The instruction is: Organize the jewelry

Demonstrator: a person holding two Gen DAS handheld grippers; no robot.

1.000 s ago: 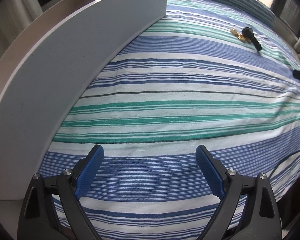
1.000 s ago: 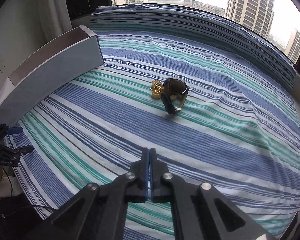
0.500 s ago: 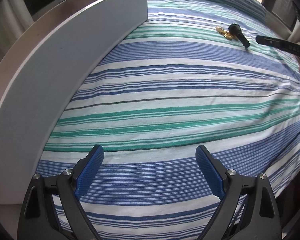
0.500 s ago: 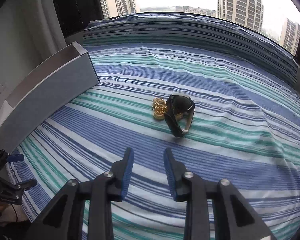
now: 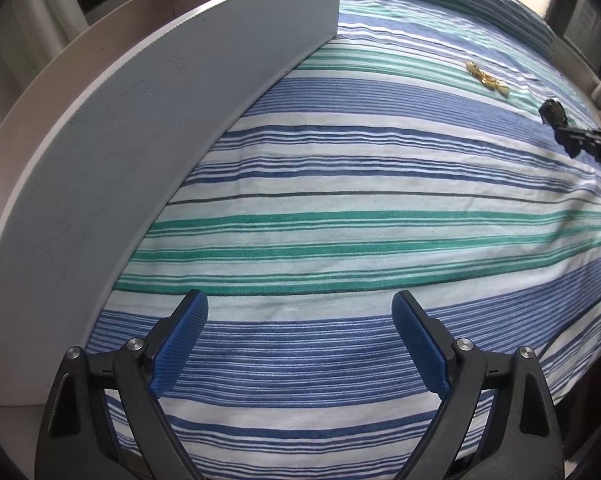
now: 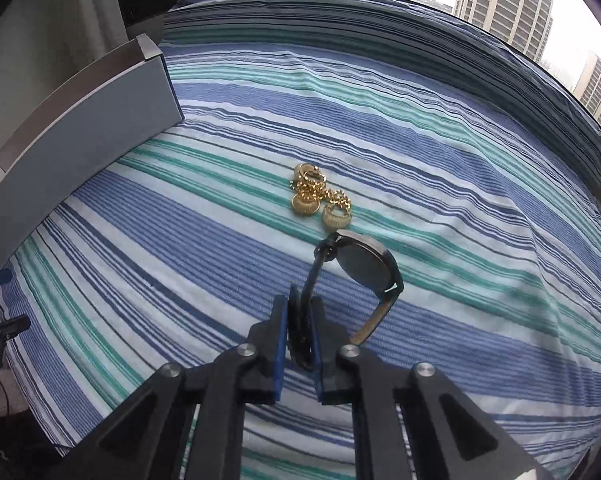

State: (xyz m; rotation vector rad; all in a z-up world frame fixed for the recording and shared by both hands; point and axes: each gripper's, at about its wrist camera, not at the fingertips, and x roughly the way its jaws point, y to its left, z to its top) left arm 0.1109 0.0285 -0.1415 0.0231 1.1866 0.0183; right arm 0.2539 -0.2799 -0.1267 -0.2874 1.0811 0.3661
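The right gripper [image 6: 300, 312] pinches the watch [image 6: 364, 268] strap just beside the gold jewelry [image 6: 320, 200]. The left gripper [image 5: 300, 344] gapes wide over bare striped bedspread [image 5: 340, 184], near the box [image 5: 140, 120] wall.

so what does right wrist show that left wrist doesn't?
Right wrist only: the right gripper shut on the strap of the black watch, whose face stands off the striped bedsheet; the gold jewelry up close, lying apart from the watch; tower blocks outside the window.

Left wrist only: the left gripper, open with nothing between its fingers, beside the long wall of the gray box.

Both: bedsheet, gray box, gold jewelry. In the left view the right gripper shows only as a dark shape at the right edge.
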